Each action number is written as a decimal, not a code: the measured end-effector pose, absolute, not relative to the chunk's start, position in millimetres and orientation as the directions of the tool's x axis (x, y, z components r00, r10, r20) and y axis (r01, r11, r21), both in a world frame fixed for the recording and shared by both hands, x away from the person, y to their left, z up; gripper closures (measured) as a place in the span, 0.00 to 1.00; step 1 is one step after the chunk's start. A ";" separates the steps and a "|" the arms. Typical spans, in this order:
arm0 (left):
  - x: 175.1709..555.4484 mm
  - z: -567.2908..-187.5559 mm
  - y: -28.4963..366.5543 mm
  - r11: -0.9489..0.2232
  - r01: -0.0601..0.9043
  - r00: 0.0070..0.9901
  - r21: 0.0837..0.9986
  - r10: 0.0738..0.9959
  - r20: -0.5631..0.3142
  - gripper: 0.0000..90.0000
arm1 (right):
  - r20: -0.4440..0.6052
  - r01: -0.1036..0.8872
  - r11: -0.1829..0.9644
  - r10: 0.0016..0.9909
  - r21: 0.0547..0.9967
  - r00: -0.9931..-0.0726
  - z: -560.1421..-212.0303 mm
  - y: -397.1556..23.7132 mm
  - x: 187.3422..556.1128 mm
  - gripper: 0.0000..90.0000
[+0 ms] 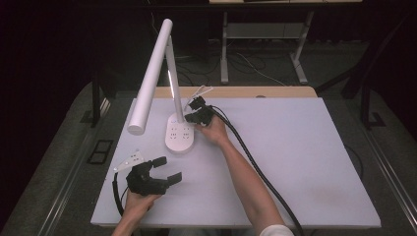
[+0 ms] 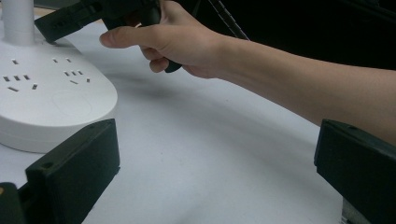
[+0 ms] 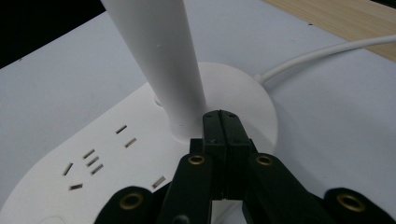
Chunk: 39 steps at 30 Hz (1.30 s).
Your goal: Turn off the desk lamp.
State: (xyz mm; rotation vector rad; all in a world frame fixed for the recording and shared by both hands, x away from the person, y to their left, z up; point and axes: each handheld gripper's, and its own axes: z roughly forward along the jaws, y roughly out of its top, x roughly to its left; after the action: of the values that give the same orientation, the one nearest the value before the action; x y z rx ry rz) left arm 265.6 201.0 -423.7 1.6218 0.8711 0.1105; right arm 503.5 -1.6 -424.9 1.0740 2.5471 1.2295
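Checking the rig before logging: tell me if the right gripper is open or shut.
Shut. In the right gripper view, the right gripper has its two black fingers pressed together with nothing between them, tips at the foot of the white lamp post.

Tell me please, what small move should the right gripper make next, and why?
Probably ease the right gripper down to press the lamp base. Its jaws are shut, holding nothing, and their tips sit over the base right at the foot of the lamp's post, perhaps where a switch is, though I cannot see one. The left gripper waits open, apart.
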 end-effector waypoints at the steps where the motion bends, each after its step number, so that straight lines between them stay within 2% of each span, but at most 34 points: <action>1: 265.8 -423.8 201.2 0.012 0.470 0.712 0.883 0.586 -0.387 0.00 | 0.189 0.547 0.419 0.642 0.725 -0.743 -424.6 -1.5 503.4 1.00; 10: 266.0 -423.7 201.4 0.012 0.470 0.712 0.882 0.586 -0.387 0.00 | 0.202 0.548 0.404 0.639 0.733 -0.742 -422.8 -2.4 502.5 1.00; 19: 266.0 -423.9 201.6 0.016 0.472 0.709 0.882 0.587 -0.390 0.00 | 0.168 0.499 0.418 0.615 0.759 -0.771 -398.3 -7.9 490.6 1.00; 29: 266.7 -424.3 200.4 0.007 0.469 0.712 0.883 0.589 -0.383 0.00 | 0.148 0.476 0.423 0.609 0.771 -0.780 -380.0 -43.0 471.1 1.00; 35: 266.0 -424.3 200.6 0.011 0.473 0.707 0.881 0.591 -0.387 0.00 | 0.179 0.492 0.379 0.620 0.784 -0.764 -370.5 -71.9 463.0 1.00; 36: 266.1 -424.3 201.2 0.011 0.471 0.708 0.882 0.592 -0.386 0.00 | 0.189 0.500 0.362 0.630 0.787 -0.753 -366.8 -80.3 459.5 0.77; 39: 266.6 -424.6 202.3 0.018 0.475 0.703 0.880 0.593 -0.392 0.00 | 0.170 0.498 0.379 0.637 0.780 -0.752 -361.0 -91.2 453.8 0.73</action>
State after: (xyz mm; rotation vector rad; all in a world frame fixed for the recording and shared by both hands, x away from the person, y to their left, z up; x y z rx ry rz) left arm 266.6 202.3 -424.6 1.6183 0.8848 0.1141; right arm 453.8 -91.2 -361.0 1.0271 2.4733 1.3133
